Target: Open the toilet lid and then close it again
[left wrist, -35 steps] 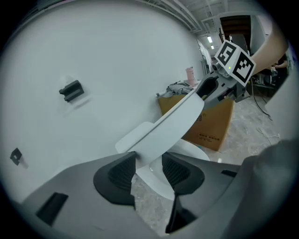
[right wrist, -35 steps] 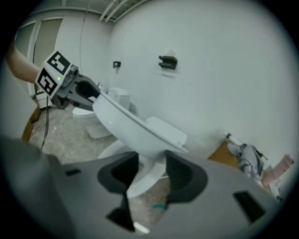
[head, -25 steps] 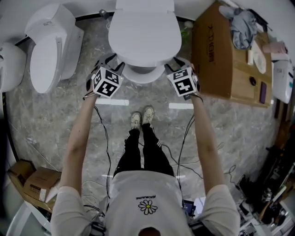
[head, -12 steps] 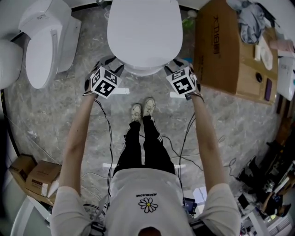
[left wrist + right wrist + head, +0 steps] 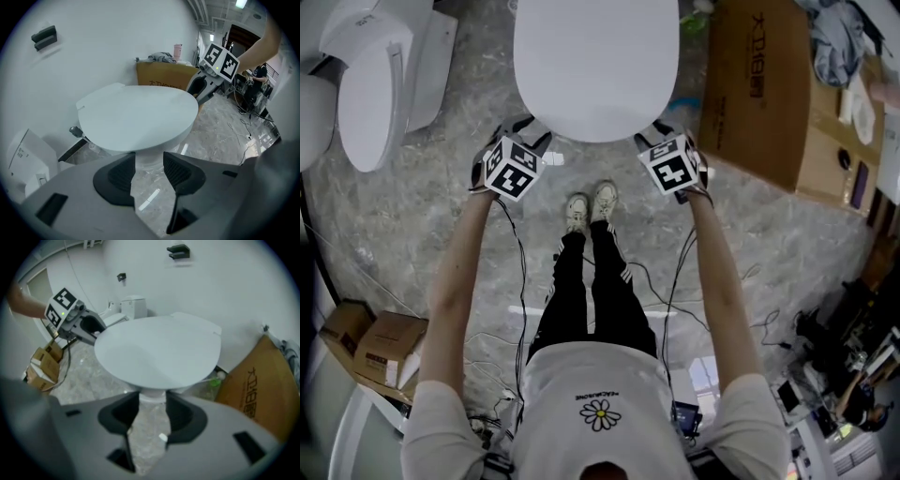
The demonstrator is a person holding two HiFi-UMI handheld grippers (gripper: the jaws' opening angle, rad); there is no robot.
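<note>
Since a second ago I've brought both grippers down, and the toilet lid (image 5: pixel 596 66) has dropped flat over the bowl. Left gripper (image 5: pixel 149 169) and right gripper (image 5: pixel 152 414) flank its front rim, jaws apart, holding nothing. Closing looks finished; next I'd back away cleanly.

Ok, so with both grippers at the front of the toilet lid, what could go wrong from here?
The left gripper and right gripper stand open, empty; on the smooth toilet lid a shallow hold could slip.
The cardboard box sits close on the right, so the right gripper might knock it.
Cables trail on the floor by the person's shoes and could snag.
</note>
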